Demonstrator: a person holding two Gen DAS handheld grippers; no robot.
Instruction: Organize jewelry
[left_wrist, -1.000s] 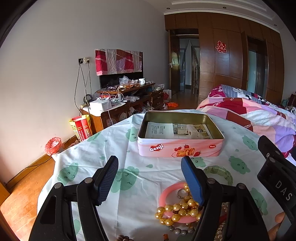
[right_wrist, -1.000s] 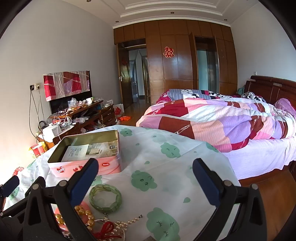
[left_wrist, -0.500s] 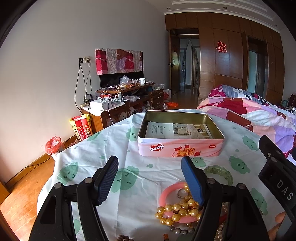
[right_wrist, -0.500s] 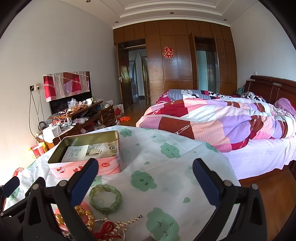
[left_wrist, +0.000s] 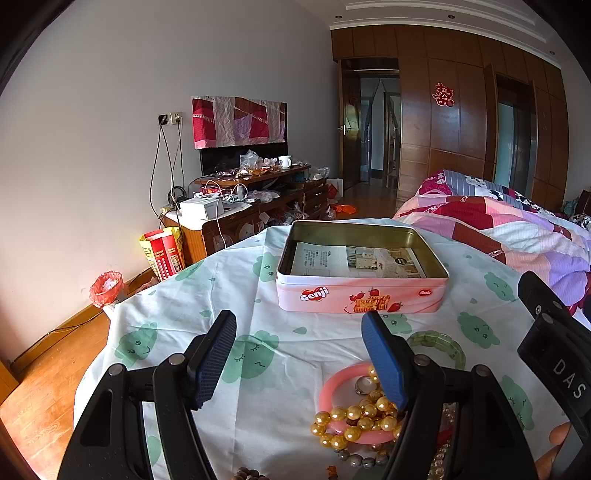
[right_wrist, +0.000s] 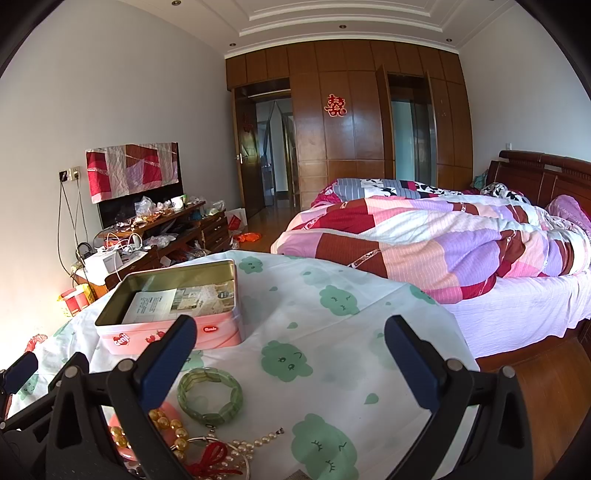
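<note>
An open pink Genji tin (left_wrist: 362, 291) with paper inside stands on the cloth-covered table; it also shows in the right wrist view (right_wrist: 173, 328). A jewelry pile lies near me: a pink bangle (left_wrist: 332, 391), gold beads (left_wrist: 354, 417), a green bracelet (left_wrist: 439, 347) (right_wrist: 209, 395), and a pearl strand (right_wrist: 255, 443) with a red knot (right_wrist: 212, 456). My left gripper (left_wrist: 299, 354) is open and empty above the table, just left of the pile. My right gripper (right_wrist: 288, 363) is open and empty, right of the green bracelet.
The table has a white cloth with green cloud prints (right_wrist: 306, 369). A bed with a patchwork quilt (right_wrist: 443, 243) lies right. A cluttered TV cabinet (left_wrist: 251, 206) stands along the left wall. The right gripper's body (left_wrist: 557, 350) shows in the left wrist view.
</note>
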